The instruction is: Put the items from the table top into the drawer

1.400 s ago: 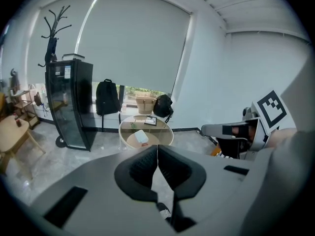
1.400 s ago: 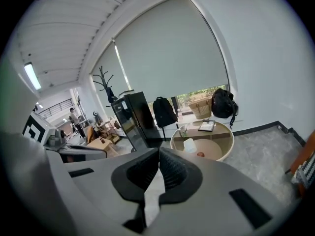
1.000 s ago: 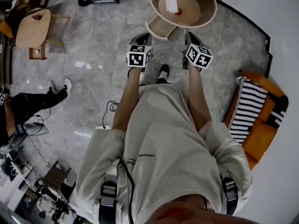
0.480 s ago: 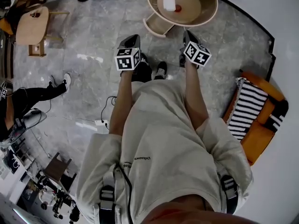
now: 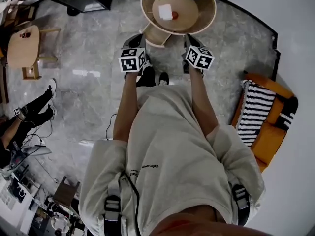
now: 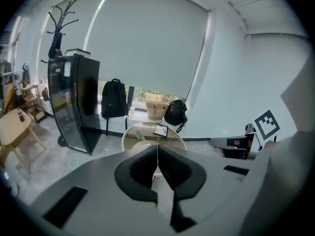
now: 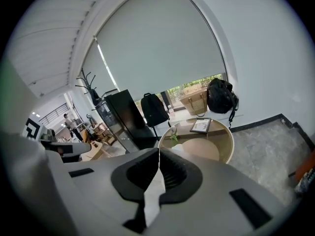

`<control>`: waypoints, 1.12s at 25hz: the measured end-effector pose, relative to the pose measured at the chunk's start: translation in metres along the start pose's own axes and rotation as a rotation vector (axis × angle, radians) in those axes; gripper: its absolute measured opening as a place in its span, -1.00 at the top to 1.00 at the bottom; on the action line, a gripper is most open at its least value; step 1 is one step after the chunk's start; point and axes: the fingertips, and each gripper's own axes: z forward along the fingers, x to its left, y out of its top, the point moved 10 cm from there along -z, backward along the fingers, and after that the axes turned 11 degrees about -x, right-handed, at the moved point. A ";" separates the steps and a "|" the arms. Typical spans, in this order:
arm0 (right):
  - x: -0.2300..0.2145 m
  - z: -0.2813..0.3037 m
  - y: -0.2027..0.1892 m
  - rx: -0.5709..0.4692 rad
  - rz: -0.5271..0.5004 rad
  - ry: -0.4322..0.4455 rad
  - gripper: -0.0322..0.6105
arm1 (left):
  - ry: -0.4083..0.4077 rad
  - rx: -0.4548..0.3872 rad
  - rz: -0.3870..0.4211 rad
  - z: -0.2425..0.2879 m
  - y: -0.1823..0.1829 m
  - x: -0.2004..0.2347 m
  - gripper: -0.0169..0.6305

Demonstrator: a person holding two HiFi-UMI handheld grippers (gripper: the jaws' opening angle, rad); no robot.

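Ahead, round wooden table [image 5: 207,22] — white block [image 5: 166,12], red item [image 5: 175,15] atop — left tongs [image 6: 157,150], right tongs [image 7: 159,152] clenched empty.

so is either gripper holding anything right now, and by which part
Nothing is held. The left gripper and the right gripper each have their jaws together with nothing between them, and both are short of the round table.
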 end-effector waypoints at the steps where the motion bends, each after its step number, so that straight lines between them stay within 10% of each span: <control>1: 0.000 0.005 0.002 0.005 -0.005 -0.003 0.80 | -0.011 0.001 0.007 0.008 0.006 0.001 0.88; 28: 0.061 0.221 0.035 0.157 -0.148 -0.080 0.79 | -0.057 0.117 -0.072 0.146 0.040 0.174 0.88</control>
